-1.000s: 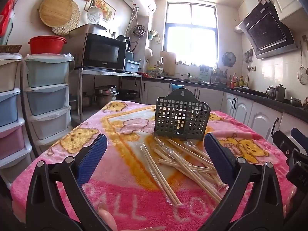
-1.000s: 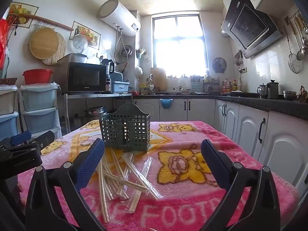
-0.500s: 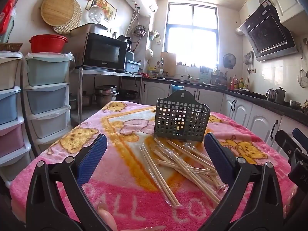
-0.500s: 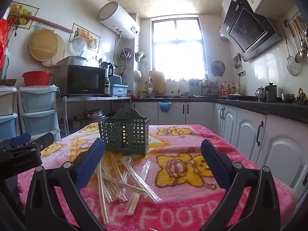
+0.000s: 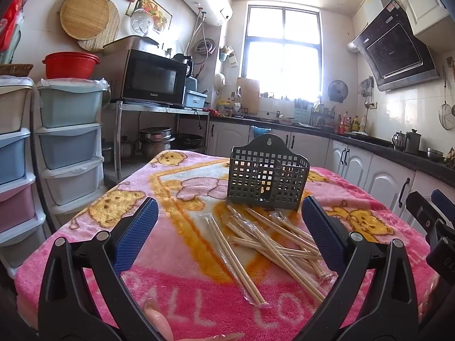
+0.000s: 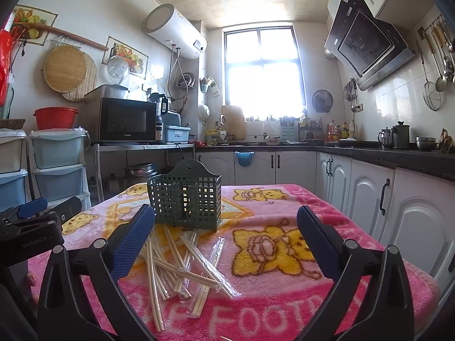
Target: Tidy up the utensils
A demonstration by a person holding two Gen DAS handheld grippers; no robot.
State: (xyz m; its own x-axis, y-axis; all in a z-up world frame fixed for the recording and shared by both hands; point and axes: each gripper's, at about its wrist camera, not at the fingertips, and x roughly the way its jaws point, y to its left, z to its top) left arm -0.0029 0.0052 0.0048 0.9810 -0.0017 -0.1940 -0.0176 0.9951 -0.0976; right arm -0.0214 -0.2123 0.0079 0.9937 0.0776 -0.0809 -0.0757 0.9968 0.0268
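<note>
Pink blanket (image 5: 93, 227) has risen nearer in both views; left gripper (image 5: 230, 227) and right gripper (image 6: 224, 233), spread and empty, have lowered toward the wrapped chopsticks (image 5: 273, 244) near the holder (image 5: 267, 179); picking seems imminent.

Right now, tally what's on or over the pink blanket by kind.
Green utensil caddy: 1
Wrapped chopstick pairs: about 7; they overlap, so not exact
Claws: 2, left claw and right claw, both open
Total: about 10
</note>
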